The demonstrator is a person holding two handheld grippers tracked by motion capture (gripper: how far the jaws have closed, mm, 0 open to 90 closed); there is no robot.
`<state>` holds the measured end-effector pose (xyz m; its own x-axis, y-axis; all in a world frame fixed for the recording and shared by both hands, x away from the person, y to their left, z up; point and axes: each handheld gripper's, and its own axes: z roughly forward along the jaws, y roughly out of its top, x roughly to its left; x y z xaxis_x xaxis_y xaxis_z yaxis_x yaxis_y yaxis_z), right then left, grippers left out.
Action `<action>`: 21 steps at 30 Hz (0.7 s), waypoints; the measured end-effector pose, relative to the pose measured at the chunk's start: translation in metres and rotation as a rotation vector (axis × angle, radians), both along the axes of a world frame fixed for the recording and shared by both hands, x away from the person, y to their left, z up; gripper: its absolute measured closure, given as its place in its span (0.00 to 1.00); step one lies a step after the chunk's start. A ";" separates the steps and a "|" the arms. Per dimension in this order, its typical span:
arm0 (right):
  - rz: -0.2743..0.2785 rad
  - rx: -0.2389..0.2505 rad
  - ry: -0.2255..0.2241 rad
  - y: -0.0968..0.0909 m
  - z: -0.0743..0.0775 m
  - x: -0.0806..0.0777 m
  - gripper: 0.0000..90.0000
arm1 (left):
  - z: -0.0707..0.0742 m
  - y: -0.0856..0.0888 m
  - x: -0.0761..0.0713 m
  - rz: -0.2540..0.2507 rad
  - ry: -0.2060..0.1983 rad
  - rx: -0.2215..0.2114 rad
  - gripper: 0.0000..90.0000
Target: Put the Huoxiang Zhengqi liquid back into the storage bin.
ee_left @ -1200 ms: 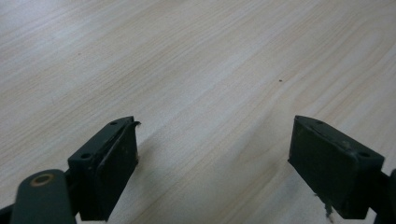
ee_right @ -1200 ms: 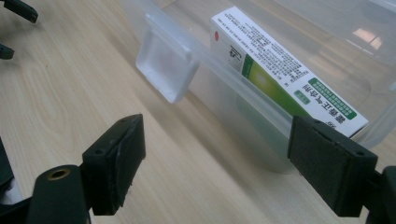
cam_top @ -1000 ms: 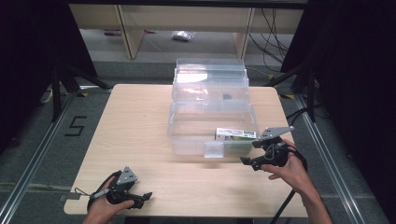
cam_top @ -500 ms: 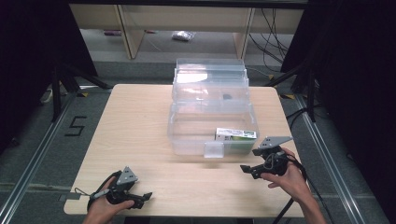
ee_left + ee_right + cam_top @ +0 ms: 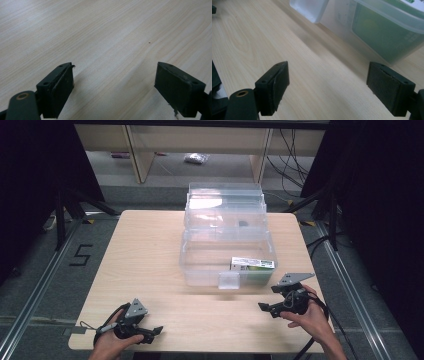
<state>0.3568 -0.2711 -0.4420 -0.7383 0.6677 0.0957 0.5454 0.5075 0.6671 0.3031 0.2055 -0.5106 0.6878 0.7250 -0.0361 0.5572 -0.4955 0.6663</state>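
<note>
Here both tongs gape wide, empty; right tongs near the clear box, left tongs well apart.

In the high view, the lettering on the green and white carton inside the clear plastic bin is too small to read, and a small dark item in the bin's raised rear tier cannot be identified. The packet on the floor at the upper centre of the frame is blurred. In the right gripper view, the bin runs off the top and right edges, and its latch tab is cut off at the top edge.
</note>
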 end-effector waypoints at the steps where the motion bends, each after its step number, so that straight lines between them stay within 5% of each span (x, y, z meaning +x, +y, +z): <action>1: -0.007 0.011 -0.007 0.001 -0.002 0.000 0.22 | 0.000 0.000 0.000 0.000 0.000 0.000 0.17; 21: -0.029 -0.003 0.054 -0.005 -0.023 -0.014 0.21 | 0.000 0.000 0.000 -0.003 -0.001 0.001 0.17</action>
<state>0.3431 -0.2764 -0.4652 -0.7123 0.6893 0.1324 0.5951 0.4931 0.6346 0.3028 0.2053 -0.5103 0.6898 0.7232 -0.0343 0.5549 -0.4977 0.6666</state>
